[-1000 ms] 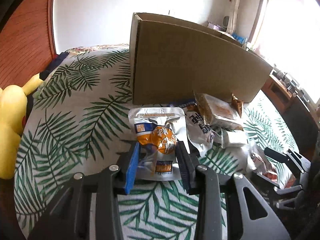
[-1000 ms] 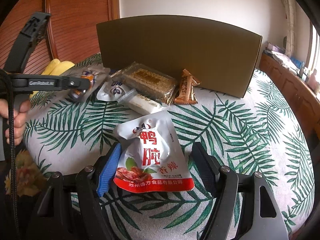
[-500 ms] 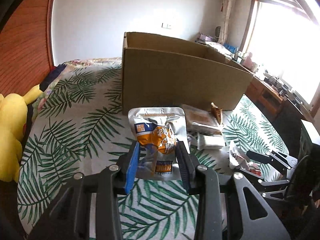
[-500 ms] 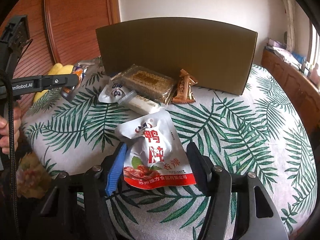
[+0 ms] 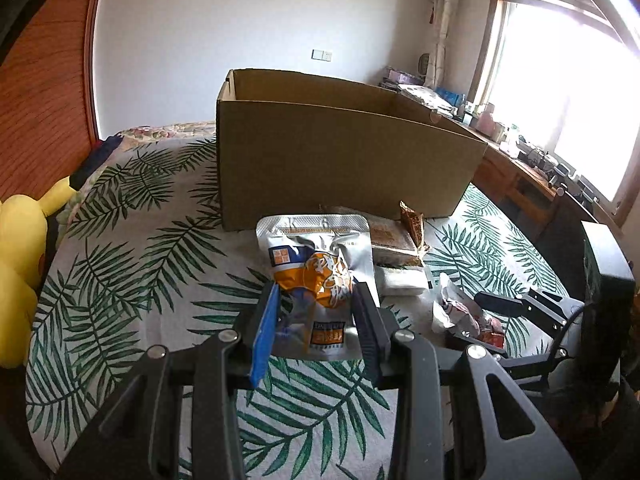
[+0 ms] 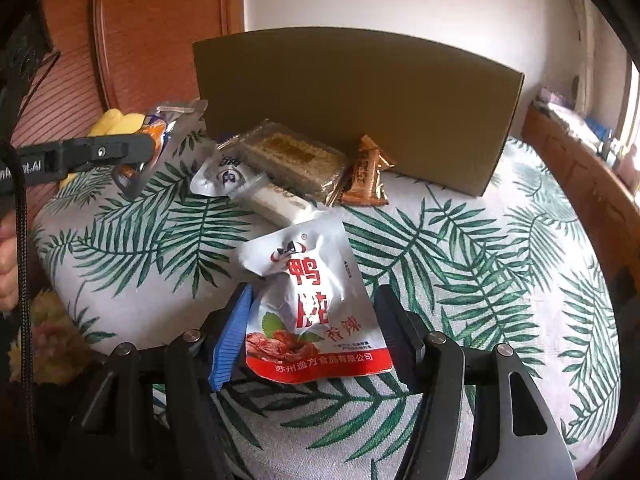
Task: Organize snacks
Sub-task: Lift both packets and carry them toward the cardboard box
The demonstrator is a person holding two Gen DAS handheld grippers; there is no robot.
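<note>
My left gripper is shut on a silver pouch with an orange and blue label and holds it above the bed, in front of the open cardboard box. In the right wrist view this pouch hangs from the left gripper at the far left. My right gripper has a white and red pouch between its pads; the pads touch both edges, the pouch is buckled, and the jaws are opening slightly. Whether this pouch is off the bed I cannot tell.
By the box lie a clear-wrapped cake pack, a brown bar, a white bar and a white-blue pouch. A yellow plush toy sits at the bed's left edge. A wooden desk stands on the right.
My left gripper rose and drew back with its pouch, so the box's open top now shows. The right gripper's jaws narrowed onto the white and red pouch, which buckled.
</note>
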